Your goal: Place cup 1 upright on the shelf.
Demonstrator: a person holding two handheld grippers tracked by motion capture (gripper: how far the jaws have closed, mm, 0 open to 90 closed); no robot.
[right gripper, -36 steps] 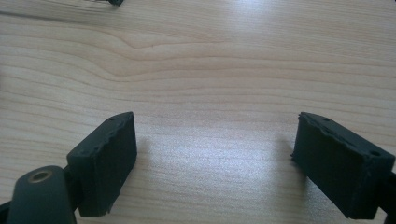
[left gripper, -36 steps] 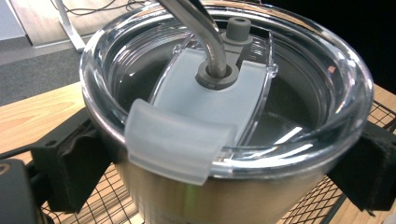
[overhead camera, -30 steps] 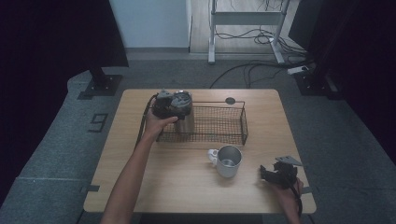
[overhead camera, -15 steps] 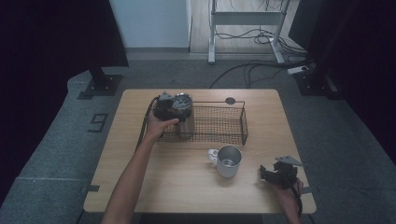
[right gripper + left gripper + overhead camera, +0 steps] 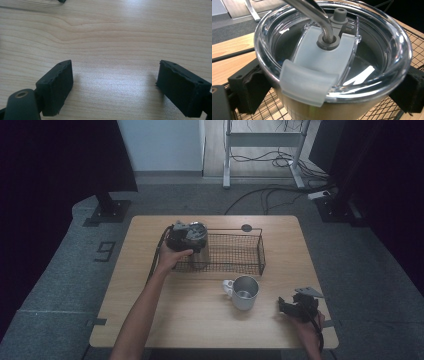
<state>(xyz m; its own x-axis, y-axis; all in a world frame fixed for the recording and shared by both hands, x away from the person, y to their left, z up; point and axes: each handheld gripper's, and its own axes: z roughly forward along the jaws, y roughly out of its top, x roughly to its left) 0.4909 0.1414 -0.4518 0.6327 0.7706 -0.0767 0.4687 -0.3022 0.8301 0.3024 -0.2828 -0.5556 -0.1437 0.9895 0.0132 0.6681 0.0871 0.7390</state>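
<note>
Barely shifting since earlier, left gripper (image 5: 332, 100) is clamping the lidded tumbler (image 5: 332, 62) over the wire basket (image 5: 235, 252); loosening risks tipping; right gripper (image 5: 115, 87) is gaping.

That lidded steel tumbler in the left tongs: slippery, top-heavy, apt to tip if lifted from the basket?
Probably slippery: the tumbler has a smooth metal wall, and the left tongs grip it just below the clear lid. Possibly top-heavy: a bent metal straw rises through the lid. It may tip or snag on the wire basket.
</note>
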